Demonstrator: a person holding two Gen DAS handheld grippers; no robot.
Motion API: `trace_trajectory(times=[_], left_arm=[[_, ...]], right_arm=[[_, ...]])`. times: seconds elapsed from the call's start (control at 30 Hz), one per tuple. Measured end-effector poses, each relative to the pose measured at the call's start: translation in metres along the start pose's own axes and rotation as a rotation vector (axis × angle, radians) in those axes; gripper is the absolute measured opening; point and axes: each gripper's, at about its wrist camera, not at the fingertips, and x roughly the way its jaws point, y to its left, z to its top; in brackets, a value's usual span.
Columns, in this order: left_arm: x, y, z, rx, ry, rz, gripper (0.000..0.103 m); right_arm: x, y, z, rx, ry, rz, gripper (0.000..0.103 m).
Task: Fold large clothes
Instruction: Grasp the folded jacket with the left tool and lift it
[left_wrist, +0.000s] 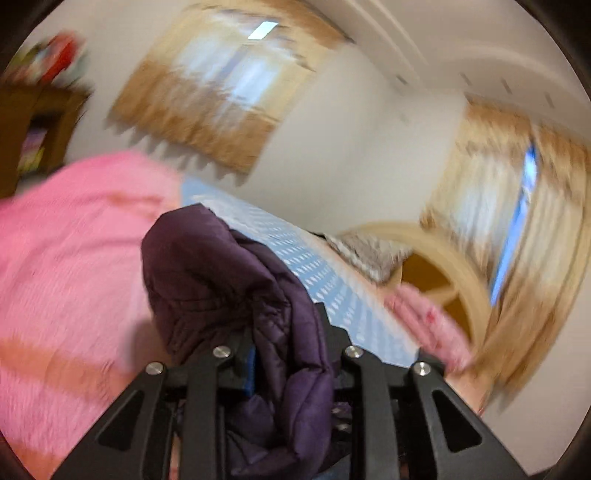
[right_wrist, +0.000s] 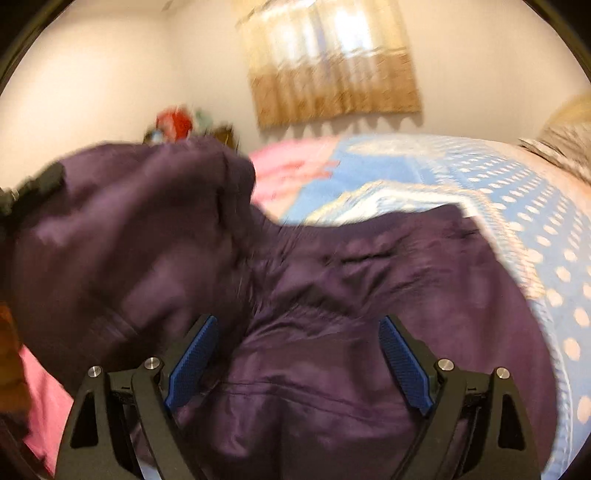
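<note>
Folding has barely begun: the purple jacket (right_wrist: 332, 295) lies crumpled on the bed (right_wrist: 517, 206). The left hand-held gripper (left_wrist: 288, 354) grips a bunched part of it; the right hand-held gripper (right_wrist: 295, 354) hovers released above it

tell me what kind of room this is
Most likely a bedroom: a bed with a blue dotted blanket and pink cover, curtained windows, and a purple jacket lying on the bed.
</note>
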Motion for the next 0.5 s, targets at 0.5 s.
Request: trace_trajectory(times=[0.5], left_arm=[[0.095, -0.106, -0.069, 0.634, 0.14, 0.027, 0.028]], right_arm=[[0.0, -0.122, 0.087, 0.349, 0.246, 0.438, 0.092]])
